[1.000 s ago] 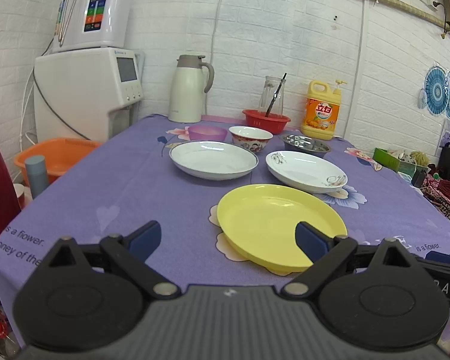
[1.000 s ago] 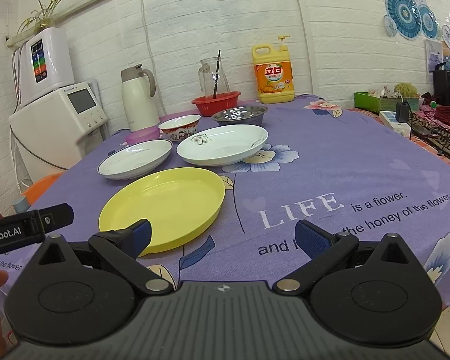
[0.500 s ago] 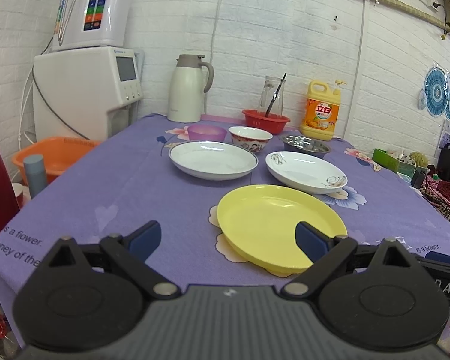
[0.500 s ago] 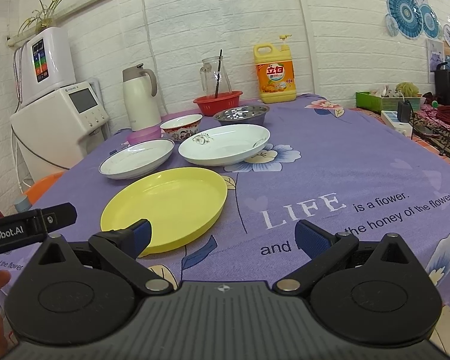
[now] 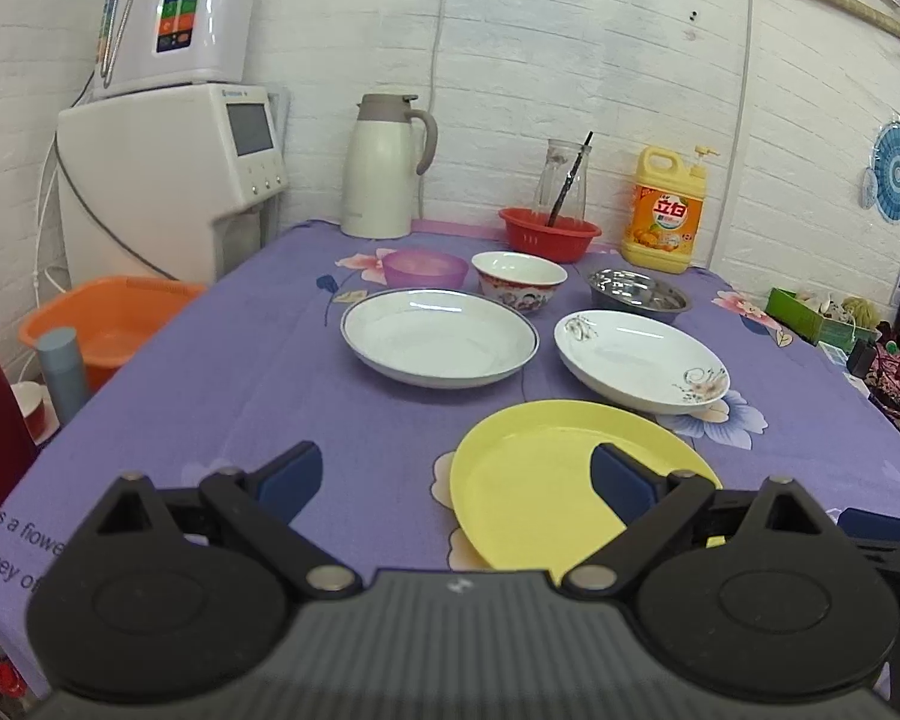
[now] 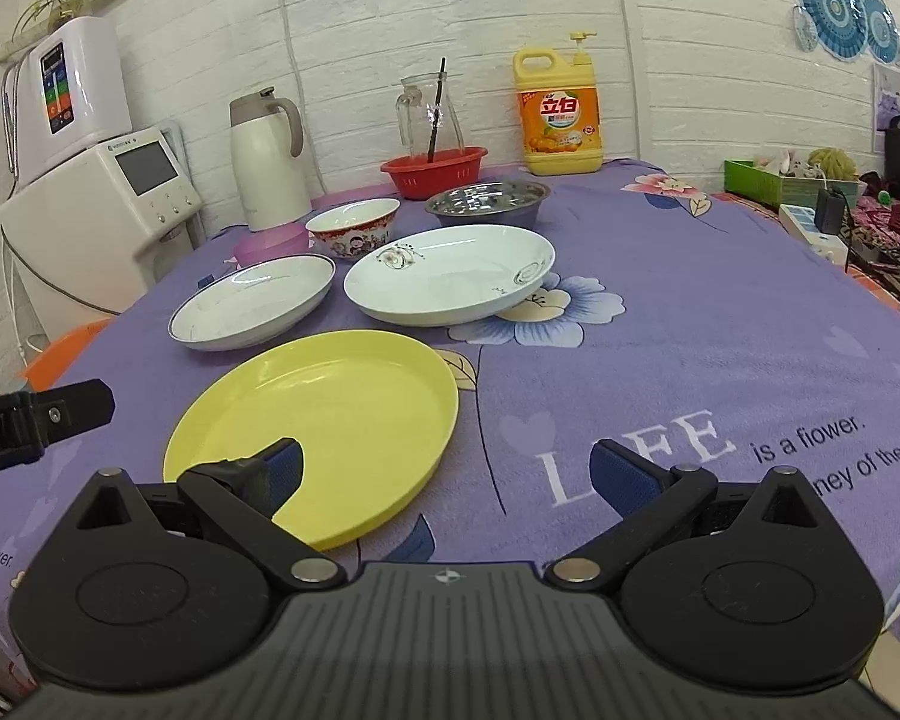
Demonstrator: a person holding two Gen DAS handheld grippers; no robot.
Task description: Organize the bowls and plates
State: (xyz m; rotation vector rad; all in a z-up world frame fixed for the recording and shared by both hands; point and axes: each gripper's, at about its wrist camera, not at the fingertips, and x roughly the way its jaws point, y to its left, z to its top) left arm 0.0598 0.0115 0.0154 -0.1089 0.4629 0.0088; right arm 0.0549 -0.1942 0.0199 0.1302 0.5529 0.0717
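Yellow plate seen lower centre on purple tablecloth, two white plates behind it, bowls, thermos and detergent bottle at upper frame, left gripper and right gripper both held wide apart, nothing gripped.

The left gripper is held level at the bottom of its frame, jaws spread wide, nothing between the blue pads. The right gripper is likewise held low in its frame, jaws wide apart and empty.
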